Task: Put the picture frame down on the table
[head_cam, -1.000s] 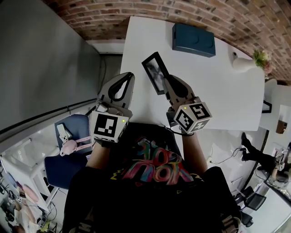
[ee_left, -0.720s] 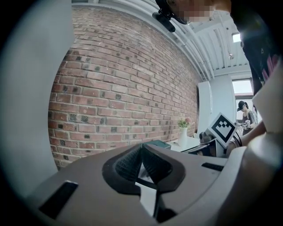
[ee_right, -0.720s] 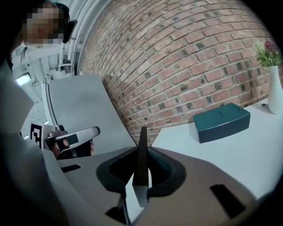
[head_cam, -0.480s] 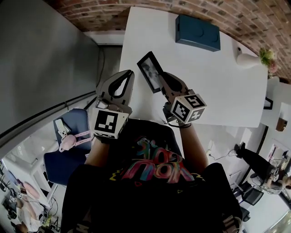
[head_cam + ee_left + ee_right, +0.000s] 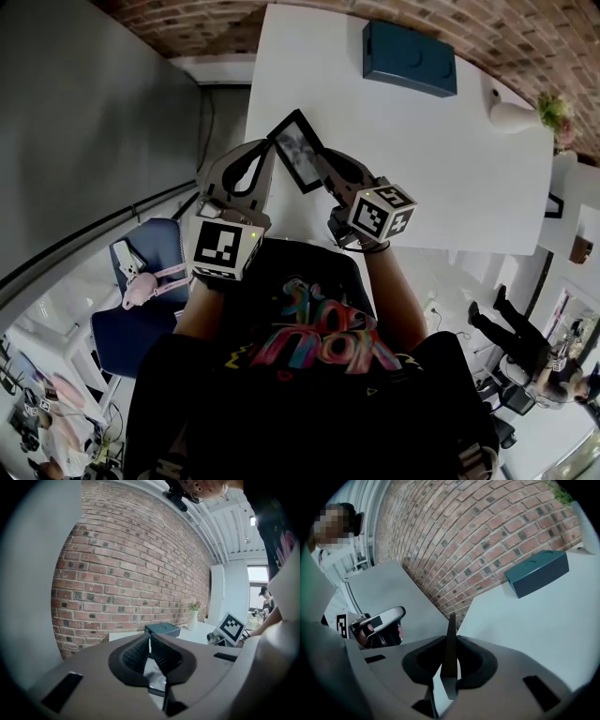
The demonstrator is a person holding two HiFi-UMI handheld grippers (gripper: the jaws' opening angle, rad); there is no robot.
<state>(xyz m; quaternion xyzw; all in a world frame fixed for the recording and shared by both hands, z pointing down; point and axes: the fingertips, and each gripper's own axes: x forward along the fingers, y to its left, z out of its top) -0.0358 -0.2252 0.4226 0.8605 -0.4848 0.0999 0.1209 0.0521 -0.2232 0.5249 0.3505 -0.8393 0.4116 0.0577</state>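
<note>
The black picture frame (image 5: 298, 150) hangs tilted above the near left part of the white table (image 5: 422, 178). My right gripper (image 5: 323, 167) is shut on its lower right edge. In the right gripper view the frame (image 5: 450, 639) stands edge-on between the two pads of that gripper (image 5: 450, 656). My left gripper (image 5: 267, 150) is shut, and its tip rests against the frame's left corner. In the left gripper view the glossy frame (image 5: 154, 679) shows below the closed tips of the left gripper (image 5: 149, 641), not between the pads.
A teal box (image 5: 410, 58) lies at the table's far side by the brick wall. A white vase with a plant (image 5: 511, 114) stands at the far right. A blue chair (image 5: 141, 319) is on the floor to the left. The table's left edge runs just under the frame.
The right gripper has carried the frame leftward and nearer to me, turning it. The frame now meets the left gripper's tip. The left gripper stayed shut and barely moved.
</note>
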